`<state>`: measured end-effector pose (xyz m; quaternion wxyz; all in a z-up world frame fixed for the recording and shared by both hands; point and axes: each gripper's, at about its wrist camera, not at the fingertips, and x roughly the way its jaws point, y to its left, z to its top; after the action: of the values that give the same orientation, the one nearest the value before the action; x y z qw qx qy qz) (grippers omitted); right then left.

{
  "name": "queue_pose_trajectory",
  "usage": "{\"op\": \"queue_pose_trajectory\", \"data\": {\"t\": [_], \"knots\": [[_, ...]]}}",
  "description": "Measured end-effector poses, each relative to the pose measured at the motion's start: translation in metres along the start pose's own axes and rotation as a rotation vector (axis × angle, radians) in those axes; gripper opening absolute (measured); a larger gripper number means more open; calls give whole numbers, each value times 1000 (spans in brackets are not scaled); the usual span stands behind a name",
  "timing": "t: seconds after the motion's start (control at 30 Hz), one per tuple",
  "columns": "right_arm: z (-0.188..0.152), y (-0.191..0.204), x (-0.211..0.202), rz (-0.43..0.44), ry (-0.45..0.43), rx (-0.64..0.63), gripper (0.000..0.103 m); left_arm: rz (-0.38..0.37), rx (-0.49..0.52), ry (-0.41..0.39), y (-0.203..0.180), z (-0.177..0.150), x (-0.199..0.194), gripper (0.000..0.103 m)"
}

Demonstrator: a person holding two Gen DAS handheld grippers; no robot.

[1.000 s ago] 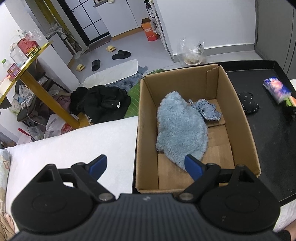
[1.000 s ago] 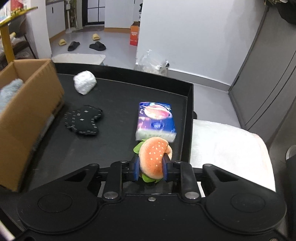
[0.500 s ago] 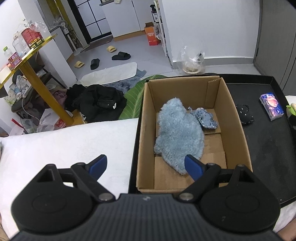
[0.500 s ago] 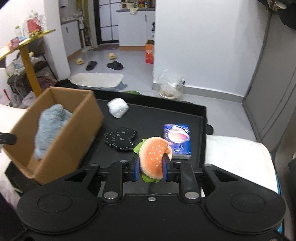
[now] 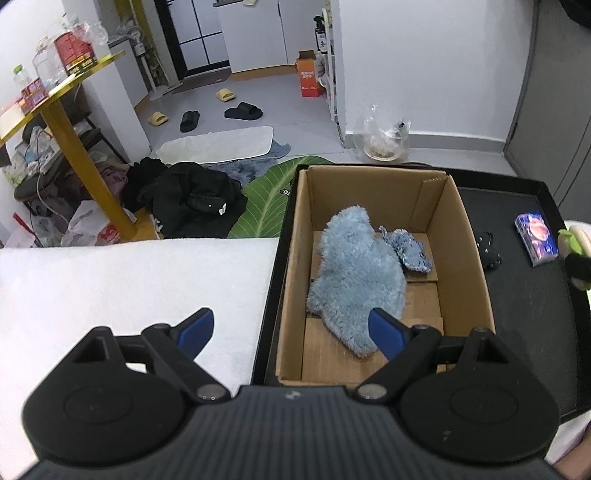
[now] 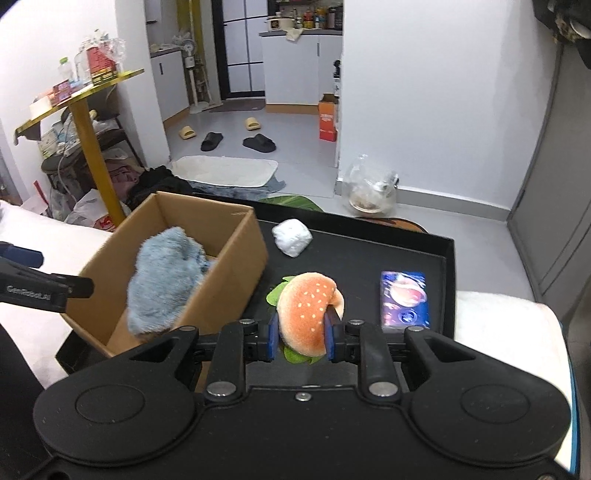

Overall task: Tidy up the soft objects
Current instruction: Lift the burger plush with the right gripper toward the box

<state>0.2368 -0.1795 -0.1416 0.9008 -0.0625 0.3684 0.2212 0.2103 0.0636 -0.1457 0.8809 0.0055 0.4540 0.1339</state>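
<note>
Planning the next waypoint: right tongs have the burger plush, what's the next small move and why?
Probably carry the burger plush left, over the cardboard box, before opening. The right tongs grip it above the black tray, beside the box, and the box already holds the blue fluffy plush with room left.

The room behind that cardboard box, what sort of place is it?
Most likely a small lived-in flat: pairs of black and yellow slippers on the grey floor, a white kitchen counter crowded with bottles, and a heap of black clothes.

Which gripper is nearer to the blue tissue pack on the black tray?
Right. The right gripper, holding the burger toy, is just beside the tissue pack; the left gripper hovers at the cardboard box's far side.
</note>
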Motion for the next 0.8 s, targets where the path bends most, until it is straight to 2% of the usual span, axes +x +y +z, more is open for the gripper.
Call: {"op": "queue_pose_trajectory", "data": {"t": [0.4, 0.67, 0.77, 0.8], "knots": [[22, 32, 6, 76, -8, 15, 23, -22, -17, 1, 6, 0, 6, 86], [36, 53, 14, 129, -17, 13, 24, -64, -68, 33, 18, -1, 17, 62], [40, 65, 17, 145, -21, 0, 24, -56, -73, 42, 20, -2, 22, 53], [41, 68, 19, 148, -19, -4, 24, -57, -75, 50, 21, -2, 25, 46]]}}
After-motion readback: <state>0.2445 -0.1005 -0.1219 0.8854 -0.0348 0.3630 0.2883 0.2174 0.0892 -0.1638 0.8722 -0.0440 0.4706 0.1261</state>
